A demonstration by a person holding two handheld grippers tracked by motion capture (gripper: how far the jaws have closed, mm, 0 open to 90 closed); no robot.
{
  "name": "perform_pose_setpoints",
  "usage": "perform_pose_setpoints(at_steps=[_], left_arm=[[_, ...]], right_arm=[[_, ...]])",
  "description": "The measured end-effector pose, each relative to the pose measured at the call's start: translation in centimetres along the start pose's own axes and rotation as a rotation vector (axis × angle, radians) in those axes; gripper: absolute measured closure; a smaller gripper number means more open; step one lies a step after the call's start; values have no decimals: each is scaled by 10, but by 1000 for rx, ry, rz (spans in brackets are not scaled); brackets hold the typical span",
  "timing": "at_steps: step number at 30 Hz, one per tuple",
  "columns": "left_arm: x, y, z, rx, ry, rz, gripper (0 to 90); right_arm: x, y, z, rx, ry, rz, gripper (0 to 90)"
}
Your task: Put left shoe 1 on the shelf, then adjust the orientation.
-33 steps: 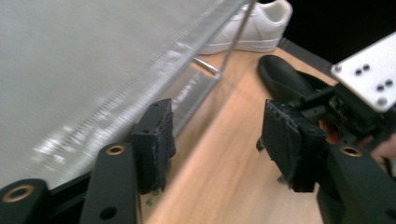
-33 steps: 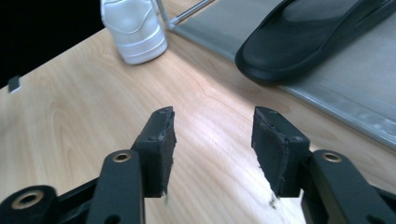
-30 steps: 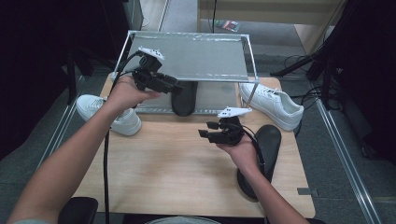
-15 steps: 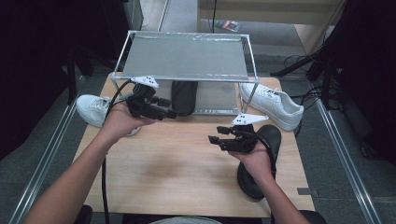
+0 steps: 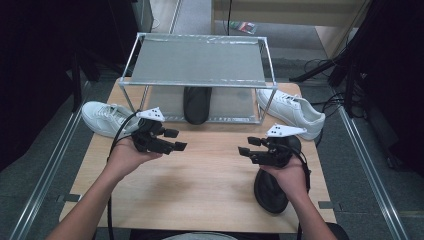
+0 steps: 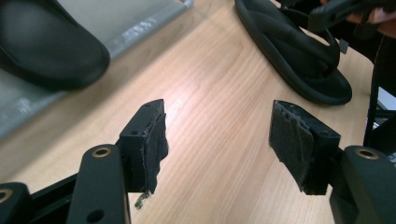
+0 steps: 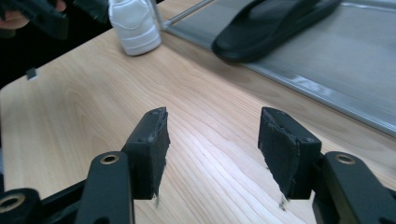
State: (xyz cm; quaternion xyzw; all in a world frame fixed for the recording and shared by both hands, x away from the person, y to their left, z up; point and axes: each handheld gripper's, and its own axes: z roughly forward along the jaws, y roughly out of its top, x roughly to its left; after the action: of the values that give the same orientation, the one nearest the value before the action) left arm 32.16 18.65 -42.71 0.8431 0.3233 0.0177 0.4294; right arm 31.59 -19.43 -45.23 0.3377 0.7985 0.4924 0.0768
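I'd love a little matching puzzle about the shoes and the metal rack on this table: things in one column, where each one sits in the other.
Things:
1. black sandal
2. second black sandal
3. white sneaker
4. second white sneaker

Places:
A. on the table's left edge, beside the rack
B. on the rack's lower shelf
C. right of the rack
D. on the table near the right hand

Pairs: 1-B, 2-D, 3-A, 4-C

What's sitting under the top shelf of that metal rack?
On the lower shelf of the metal rack lies one black slipper, its toe poking out toward the person. The top shelf covers its far end, so the heel and anything behind it stay hidden.
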Motion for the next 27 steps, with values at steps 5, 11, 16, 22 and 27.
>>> perform_pose_setpoints(at_steps=[5, 11, 16, 22, 27], left_arm=[[1, -16, 4, -19, 7, -16, 378], [-2, -23, 7, -14, 33, 26, 375], [0, -22, 11, -23, 16, 16, 375], [0, -16, 19, -8, 0, 38, 375], [4, -13, 27, -5, -31, 21, 375]], right_arm=[[-5, -10, -18, -15, -45, 16, 467], [-10, -15, -24, -14, -80, 18, 483], [-11, -19, -31, -19, -120, 12, 542], [-22, -28, -45, -7, -163, 46, 654], [-28, -39, -57, 28, -186, 72, 783]])
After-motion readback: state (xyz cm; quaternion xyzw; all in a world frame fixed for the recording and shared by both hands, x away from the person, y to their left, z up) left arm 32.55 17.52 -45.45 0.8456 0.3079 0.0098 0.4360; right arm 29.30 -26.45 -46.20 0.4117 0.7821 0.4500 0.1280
